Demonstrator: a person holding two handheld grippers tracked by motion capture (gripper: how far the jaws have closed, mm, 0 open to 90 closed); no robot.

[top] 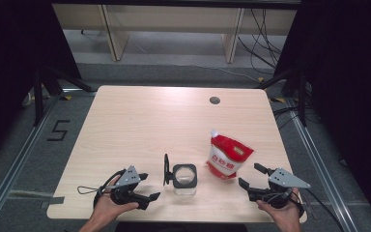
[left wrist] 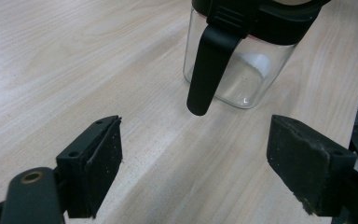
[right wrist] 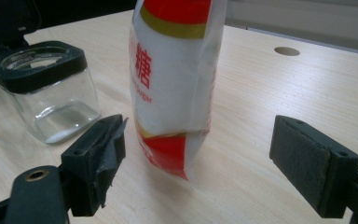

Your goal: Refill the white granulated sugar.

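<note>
Left gripper (top: 150,186) is resting at the near left of the table (top: 140,121), jaws standing apart with nothing between them, pointing at the glass jar (top: 185,180) just ahead. The jar's black flip lid (top: 166,169) is standing open on its left side. Right of it, the red-and-white pouch (top: 227,155) is standing upright, showing the character "糖" and partly readable "sugar" print. Right gripper (top: 250,176) is sitting near the pouch, jaws spread wide, not touching it. A round cable hole (top: 215,100) is sitting at the far edge.

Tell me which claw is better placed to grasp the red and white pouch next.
Probably the right claw: it sits open just beside the upright sugar pouch, which stands straight before its jaws. The left claw faces the glass jar instead.
</note>
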